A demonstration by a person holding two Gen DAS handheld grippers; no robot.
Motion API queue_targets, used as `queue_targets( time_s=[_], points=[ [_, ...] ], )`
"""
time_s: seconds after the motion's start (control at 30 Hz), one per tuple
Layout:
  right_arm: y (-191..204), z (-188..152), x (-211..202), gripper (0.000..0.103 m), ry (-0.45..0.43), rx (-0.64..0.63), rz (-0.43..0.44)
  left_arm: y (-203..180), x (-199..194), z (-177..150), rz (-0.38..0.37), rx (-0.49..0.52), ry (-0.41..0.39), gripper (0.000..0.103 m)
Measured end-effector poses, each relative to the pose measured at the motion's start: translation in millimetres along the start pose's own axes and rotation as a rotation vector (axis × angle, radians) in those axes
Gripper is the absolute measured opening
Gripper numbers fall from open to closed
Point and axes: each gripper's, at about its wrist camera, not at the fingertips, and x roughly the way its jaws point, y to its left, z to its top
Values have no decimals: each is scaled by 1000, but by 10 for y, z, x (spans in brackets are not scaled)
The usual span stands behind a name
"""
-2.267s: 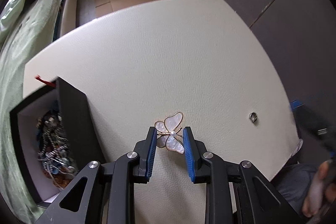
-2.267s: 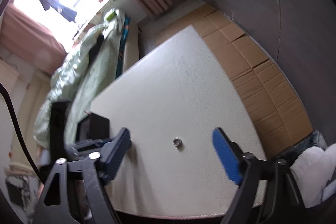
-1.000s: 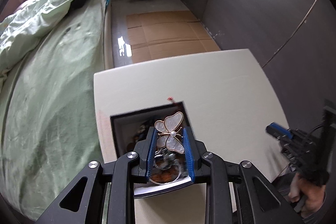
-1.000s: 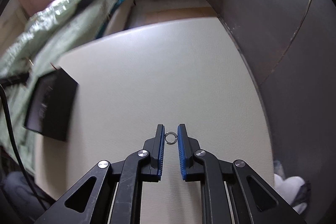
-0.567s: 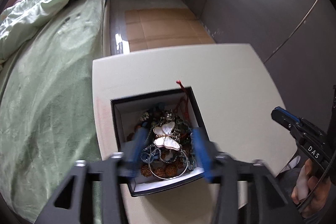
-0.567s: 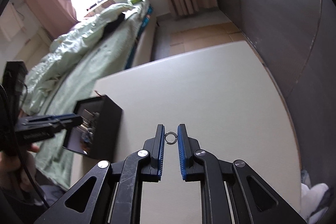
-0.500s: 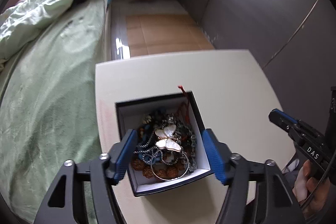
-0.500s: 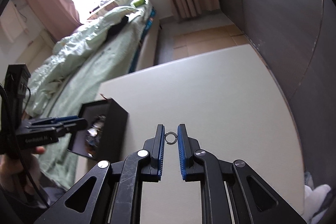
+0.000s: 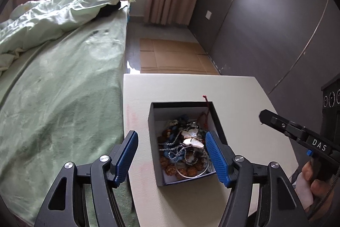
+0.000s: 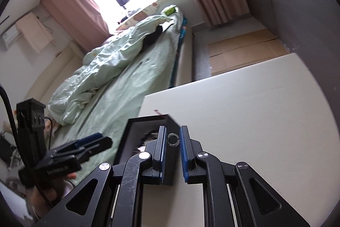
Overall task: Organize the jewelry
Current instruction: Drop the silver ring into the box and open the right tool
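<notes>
Left gripper (image 9: 171, 157) hangs open above the box (image 9: 152, 143); right gripper (image 10: 172, 152) pinching the ring (image 10: 172, 139) needs to drop it in next.

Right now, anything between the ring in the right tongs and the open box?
Nothing visible. The ring sits pinched in the right tongs, near the box corner. The box has no lid on, and the left tongs stand off to its side.

The left tool (image 9: 171, 160) pointed downward with its jaws spread wide and empty; the right tool (image 10: 172, 154) stood nearly closed, pinching a ring (image 10: 172, 139).
</notes>
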Motion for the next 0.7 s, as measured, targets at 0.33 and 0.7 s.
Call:
queue_targets(
  time_s=[0.33,0.7],
  points=[
    [373,-132,315,14,62,-65,59,314,19,-51,-20,-112,5,67],
    [365,-167,166,62,99,-86,1,110,-181,-91,7,-51,-30,67]
  ],
)
